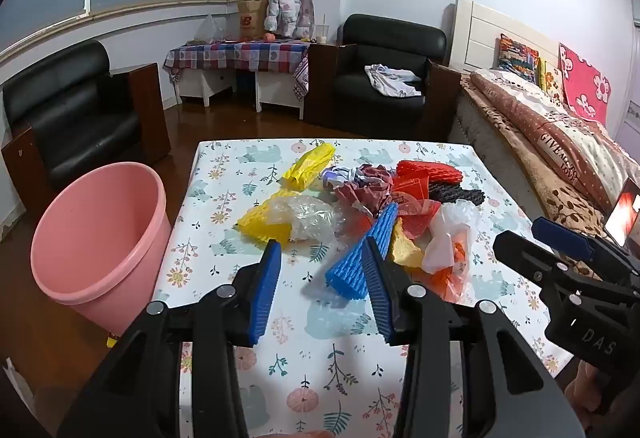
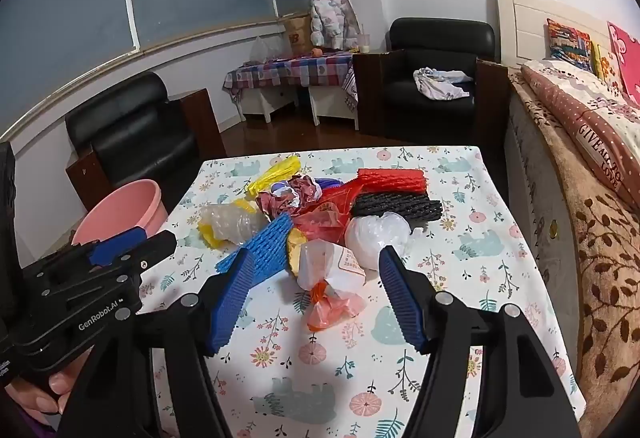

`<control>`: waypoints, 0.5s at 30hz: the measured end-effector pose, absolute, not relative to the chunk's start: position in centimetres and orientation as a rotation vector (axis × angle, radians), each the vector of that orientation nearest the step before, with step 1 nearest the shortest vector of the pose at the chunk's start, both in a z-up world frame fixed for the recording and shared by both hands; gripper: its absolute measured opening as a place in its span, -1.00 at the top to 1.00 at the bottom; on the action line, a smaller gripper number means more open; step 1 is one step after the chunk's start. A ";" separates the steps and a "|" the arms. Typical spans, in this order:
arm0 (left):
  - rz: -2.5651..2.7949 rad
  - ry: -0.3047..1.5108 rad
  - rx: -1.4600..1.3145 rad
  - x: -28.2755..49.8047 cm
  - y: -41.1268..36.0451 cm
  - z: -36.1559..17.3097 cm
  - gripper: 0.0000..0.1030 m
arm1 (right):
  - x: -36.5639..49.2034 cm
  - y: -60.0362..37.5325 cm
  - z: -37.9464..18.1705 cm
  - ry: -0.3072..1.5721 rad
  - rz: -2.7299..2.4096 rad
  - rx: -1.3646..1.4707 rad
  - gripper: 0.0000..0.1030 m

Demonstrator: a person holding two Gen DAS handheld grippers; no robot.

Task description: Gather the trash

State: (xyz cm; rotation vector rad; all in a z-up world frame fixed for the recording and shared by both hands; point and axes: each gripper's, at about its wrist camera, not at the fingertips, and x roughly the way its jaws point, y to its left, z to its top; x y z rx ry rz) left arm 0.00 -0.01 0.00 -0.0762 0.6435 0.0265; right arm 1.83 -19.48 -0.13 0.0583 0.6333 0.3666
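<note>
A heap of trash lies on the floral table (image 1: 224,205): yellow foam net (image 1: 264,224), clear plastic (image 1: 308,215), blue foam net (image 1: 360,262), crumpled maroon paper (image 1: 366,189), red net (image 1: 430,170), black net (image 1: 456,194), white bag (image 1: 446,238). My left gripper (image 1: 322,252) is open above the table, its right finger beside the blue net. My right gripper (image 2: 318,264) is open, straddling a white and orange bag (image 2: 330,270) from above and in front. A pink bin (image 1: 100,238) stands left of the table and looks empty.
Two black armchairs (image 1: 384,77) and a low checked-cloth table (image 1: 240,55) stand behind. A bed (image 1: 560,141) runs along the table's right side. The floor is dark wood. Each gripper shows in the other's view.
</note>
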 end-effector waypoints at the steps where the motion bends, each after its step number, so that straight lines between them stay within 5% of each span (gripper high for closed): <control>1: 0.026 0.644 -0.077 0.0 0.0 0.0 0.18 | 1.8 -19.5 -0.1 0.634 0.368 0.064 -0.26; 15: 0.024 0.648 -0.073 0.0 0.3 0.0 0.18 | 1.9 -19.6 -0.3 0.630 0.368 0.068 -0.26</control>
